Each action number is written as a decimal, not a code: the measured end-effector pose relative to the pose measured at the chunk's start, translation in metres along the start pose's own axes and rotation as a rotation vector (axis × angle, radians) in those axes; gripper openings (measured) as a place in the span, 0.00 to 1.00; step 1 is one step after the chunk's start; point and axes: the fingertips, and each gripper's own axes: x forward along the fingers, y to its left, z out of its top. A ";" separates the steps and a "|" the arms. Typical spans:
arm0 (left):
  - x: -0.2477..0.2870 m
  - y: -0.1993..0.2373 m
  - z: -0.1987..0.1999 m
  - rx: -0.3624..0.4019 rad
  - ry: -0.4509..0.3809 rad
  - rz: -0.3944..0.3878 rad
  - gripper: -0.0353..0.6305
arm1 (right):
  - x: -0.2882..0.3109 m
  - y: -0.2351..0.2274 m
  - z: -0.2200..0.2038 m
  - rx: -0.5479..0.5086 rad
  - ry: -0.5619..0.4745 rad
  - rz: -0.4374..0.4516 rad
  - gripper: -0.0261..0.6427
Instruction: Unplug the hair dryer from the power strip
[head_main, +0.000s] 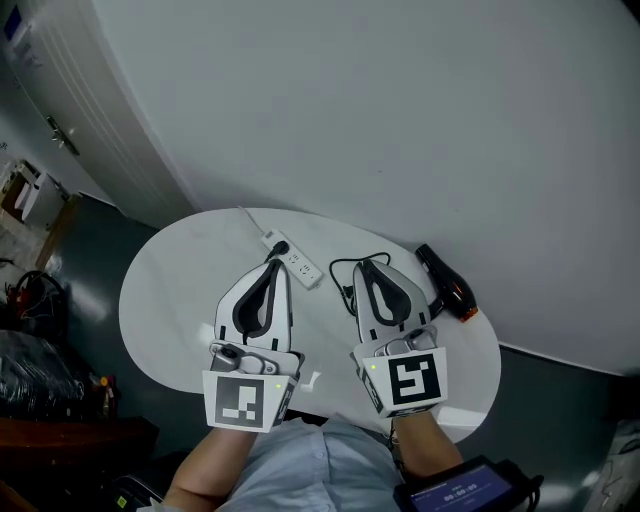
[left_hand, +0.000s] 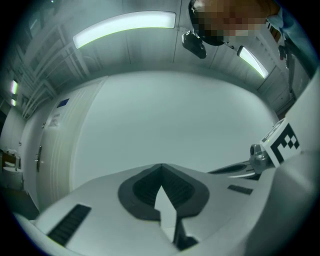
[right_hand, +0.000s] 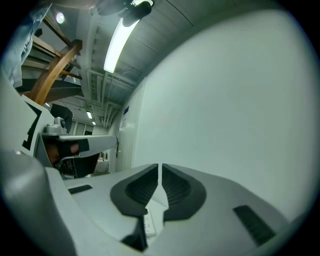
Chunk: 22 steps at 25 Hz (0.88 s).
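Item: white oval worktop (head_main: 160, 300) set against a pale wall, seen from above. On it, towards the far edge, lies a white power strip (head_main: 298, 264), set aslant, its white lead (head_main: 250, 220) running off towards the wall. A black plug (head_main: 280, 247) sits in the socket at the strip's far end; whether it belongs to the dryer's cord cannot be told. Hair dryer (head_main: 447, 283), black with an orange band, lies on its side at the right part of the worktop, well apart from the strip. Its black cord (head_main: 343, 268) loops between the two, partly hidden by the right tool. Left hand-held gripper (head_main: 272, 263) is held above the worktop with its tips over the near end of the strip, jaws together at the tips, nothing in them. Right hand-held gripper (head_main: 367, 263) is held beside it over the cord loop, jaws drawn almost together with only a thin slit between, nothing in it. Both gripper views look out level at the bare wall. The marker cubes face the person, whose light shirt (head_main: 310, 460) shows at the lower edge.
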 end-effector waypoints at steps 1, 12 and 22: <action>0.001 0.002 0.003 0.000 -0.006 0.003 0.05 | 0.001 0.002 0.006 -0.010 -0.012 0.008 0.07; -0.002 0.021 -0.003 -0.045 0.017 0.050 0.05 | 0.010 0.021 0.022 -0.057 -0.046 0.041 0.04; 0.002 0.026 -0.002 -0.020 0.010 0.030 0.05 | 0.017 0.022 0.020 -0.041 -0.046 0.047 0.04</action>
